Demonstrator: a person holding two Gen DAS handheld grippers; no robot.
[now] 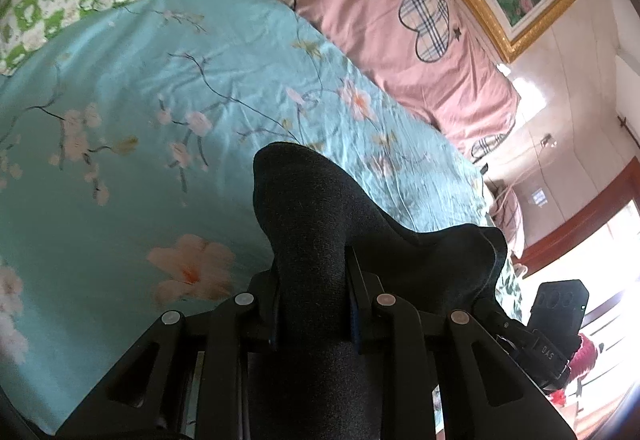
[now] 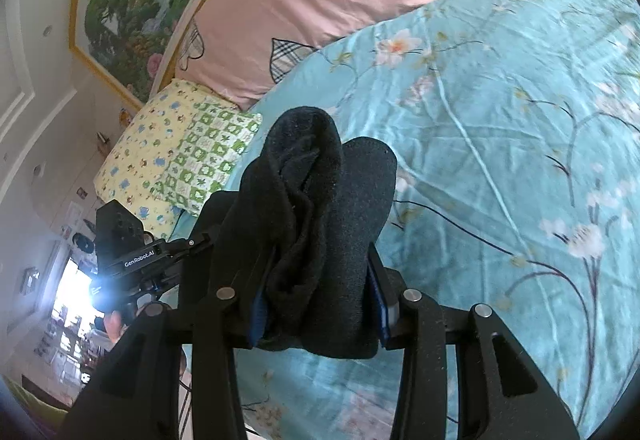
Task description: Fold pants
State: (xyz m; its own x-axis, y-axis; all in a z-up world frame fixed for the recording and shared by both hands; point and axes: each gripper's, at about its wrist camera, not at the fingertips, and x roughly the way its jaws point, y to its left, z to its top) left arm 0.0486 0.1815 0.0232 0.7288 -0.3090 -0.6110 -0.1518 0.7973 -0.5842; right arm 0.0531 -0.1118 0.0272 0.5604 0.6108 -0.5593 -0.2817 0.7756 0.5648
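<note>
1. bedroom setting: a turquoise bedsheet (image 1: 120,88) printed with blossoming branches covers the bed and fills most of both views, with a pink duvet (image 1: 360,0) bearing plaid hearts bunched along its far edge against the wall.
2. a gold-framed landscape painting (image 2: 132,0) hangs above the bed; a green-and-white checked pillow (image 2: 204,156) lies at the sheet's corner, and bright window glare washes out the room's far end.
3. the left gripper (image 1: 312,300) is closed down on a thick bunch of the black pants (image 1: 304,208), which bulge up and forward between its fingers.
4. the right gripper (image 2: 320,296) is likewise clamped on a rolled, doubled wad of the same dark cloth, standing up from between its blue-padded fingers.
5. both views look down on the sheet from above, so the pants seem lifted clear of the bed and hang below, out of sight; their long axis cannot be told.
6. each gripper shows at the edge of the other's view, so the held edge likely spans between them; neither is clearly nearer the bed.
7. my judgement: next comes lowering the cloth flat onto the open sheet ahead.
</note>
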